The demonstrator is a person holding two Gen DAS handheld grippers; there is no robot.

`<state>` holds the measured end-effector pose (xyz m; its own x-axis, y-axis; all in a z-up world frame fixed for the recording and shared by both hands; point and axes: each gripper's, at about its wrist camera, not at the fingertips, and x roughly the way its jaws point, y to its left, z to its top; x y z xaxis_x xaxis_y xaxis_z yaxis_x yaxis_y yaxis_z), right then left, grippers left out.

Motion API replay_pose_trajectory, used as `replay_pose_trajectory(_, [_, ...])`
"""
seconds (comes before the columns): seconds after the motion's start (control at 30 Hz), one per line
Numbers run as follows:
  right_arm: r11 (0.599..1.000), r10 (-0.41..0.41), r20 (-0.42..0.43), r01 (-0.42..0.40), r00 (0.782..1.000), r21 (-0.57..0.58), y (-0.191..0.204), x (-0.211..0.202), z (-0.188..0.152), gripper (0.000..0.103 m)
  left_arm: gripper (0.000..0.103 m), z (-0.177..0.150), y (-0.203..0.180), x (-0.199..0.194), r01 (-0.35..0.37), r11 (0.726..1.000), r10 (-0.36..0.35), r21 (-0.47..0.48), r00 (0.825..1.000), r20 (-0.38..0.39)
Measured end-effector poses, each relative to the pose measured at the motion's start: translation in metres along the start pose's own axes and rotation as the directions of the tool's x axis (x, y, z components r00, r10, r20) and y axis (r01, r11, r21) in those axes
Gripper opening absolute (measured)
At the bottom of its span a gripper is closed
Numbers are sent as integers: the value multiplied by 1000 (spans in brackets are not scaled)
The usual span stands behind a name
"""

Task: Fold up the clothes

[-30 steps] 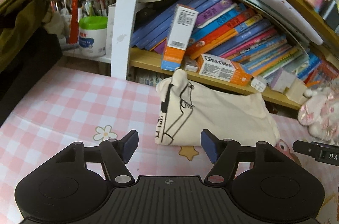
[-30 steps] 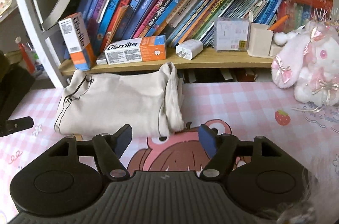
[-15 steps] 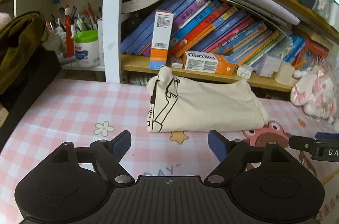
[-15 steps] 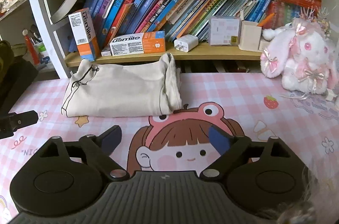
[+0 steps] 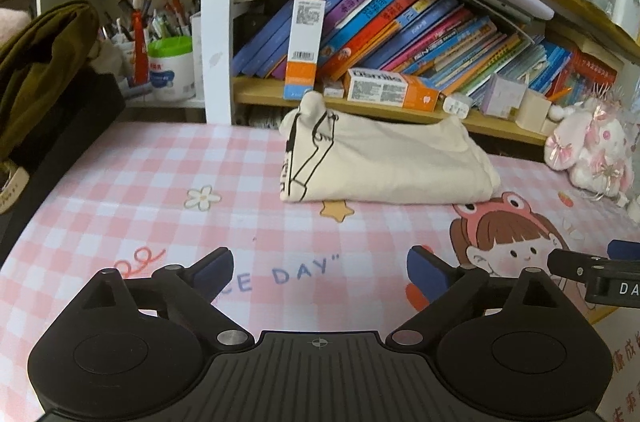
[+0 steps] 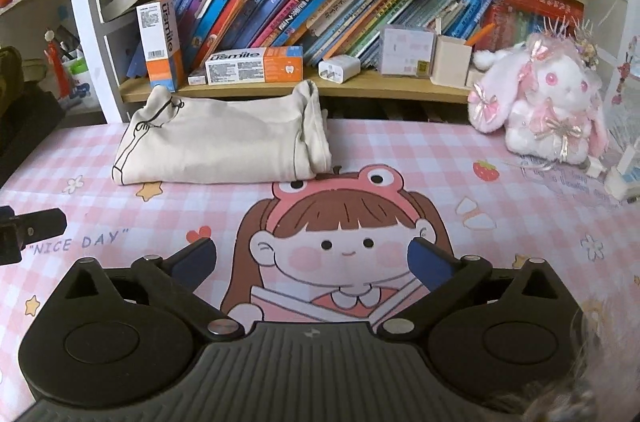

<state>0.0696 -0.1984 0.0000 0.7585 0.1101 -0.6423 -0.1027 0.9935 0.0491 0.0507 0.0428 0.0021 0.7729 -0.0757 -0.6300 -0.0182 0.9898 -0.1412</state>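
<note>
A cream garment with a black line print [image 5: 384, 162] lies folded in a compact bundle at the back of the pink checked desk mat, against the lower bookshelf; it also shows in the right wrist view [image 6: 224, 142]. My left gripper [image 5: 320, 272] is open and empty, well in front of the bundle above the "NICE DAY" lettering. My right gripper [image 6: 312, 264] is open and empty, over the cartoon girl print, in front and to the right of the bundle. Each gripper's tip shows at the edge of the other's view.
A bookshelf with leaning books [image 6: 320, 2] and toothpaste boxes [image 6: 252, 64] stands right behind the garment. A pink plush rabbit [image 6: 548, 102] sits at the right back. A dark bag and olive cloth [image 5: 40, 62] lie at the left, with a pen cup [image 5: 170, 66] behind.
Both grippers have pulled back from the folded garment toward the front of the desk and opened wider. The garment has stayed in place.
</note>
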Motion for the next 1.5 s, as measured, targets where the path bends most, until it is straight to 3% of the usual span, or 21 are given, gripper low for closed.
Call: replay_pose_trajectory(1.5, [1000,-15,-13,15,1000,-7,9,-4,-13,103,96,-4,-1,-6,-15,1000,15,-3,1000,-3])
